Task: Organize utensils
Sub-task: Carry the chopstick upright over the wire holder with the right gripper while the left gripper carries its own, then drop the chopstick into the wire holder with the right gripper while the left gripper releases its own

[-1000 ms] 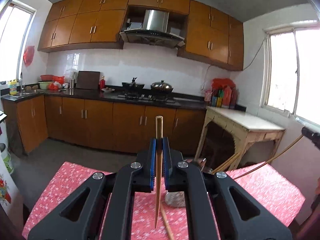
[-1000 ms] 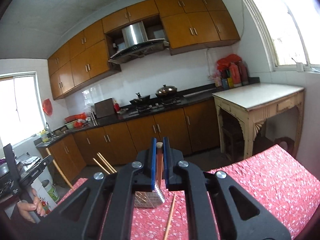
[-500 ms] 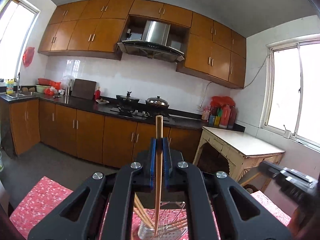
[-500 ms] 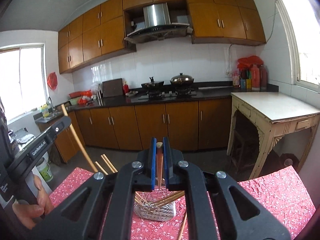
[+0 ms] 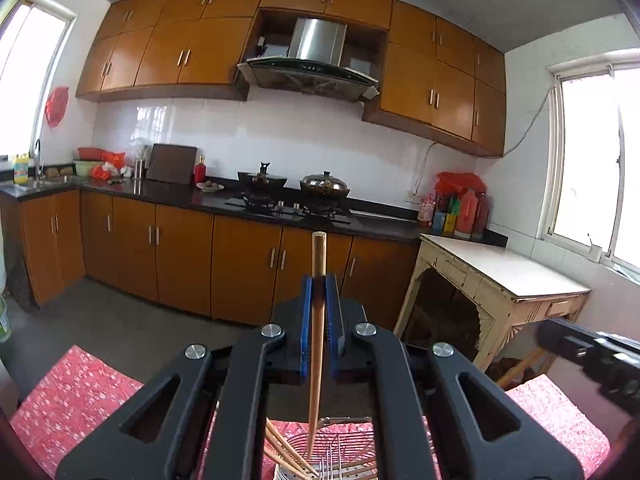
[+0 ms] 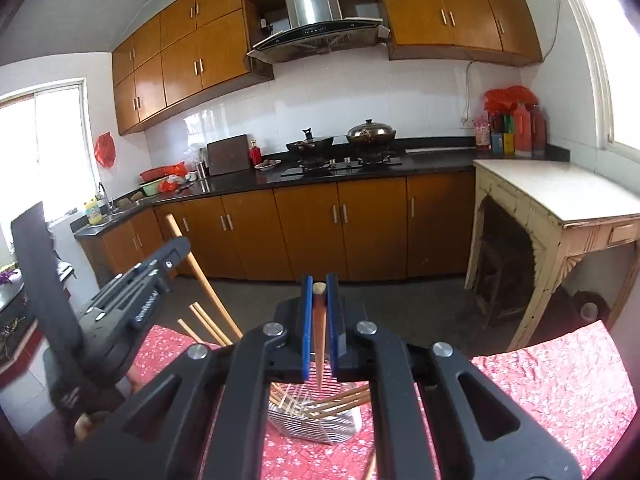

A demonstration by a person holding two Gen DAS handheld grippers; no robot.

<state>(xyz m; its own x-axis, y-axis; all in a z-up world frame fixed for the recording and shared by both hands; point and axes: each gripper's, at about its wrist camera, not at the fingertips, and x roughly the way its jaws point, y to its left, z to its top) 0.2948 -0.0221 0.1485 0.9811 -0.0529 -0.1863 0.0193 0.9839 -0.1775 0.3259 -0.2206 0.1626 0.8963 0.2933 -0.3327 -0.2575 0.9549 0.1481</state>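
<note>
In the left wrist view my left gripper (image 5: 319, 282) is shut on a wooden chopstick (image 5: 317, 344) held upright. Its thin tip hangs just over the rim of a wire basket (image 5: 344, 446) that holds several chopsticks. In the right wrist view my right gripper (image 6: 319, 282) is shut on a second chopstick (image 6: 319, 354), pointing down above the same wire basket (image 6: 316, 426). The left gripper (image 6: 136, 300) shows at the left there with its chopstick (image 6: 200, 276) slanting toward the basket. The blurred right gripper (image 5: 592, 356) shows at the right edge of the left view.
The basket stands on a table with a red floral cloth (image 6: 552, 384). One loose chopstick (image 6: 370, 468) lies on the cloth near the front edge. Beyond the table are the kitchen counter (image 6: 360, 168) and a cream side table (image 6: 560, 196).
Both grippers have swung in toward the wire basket, each still holding its chopstick. The basket now sits right under the two chopstick tips, and the left gripper is nearer in the right view.
</note>
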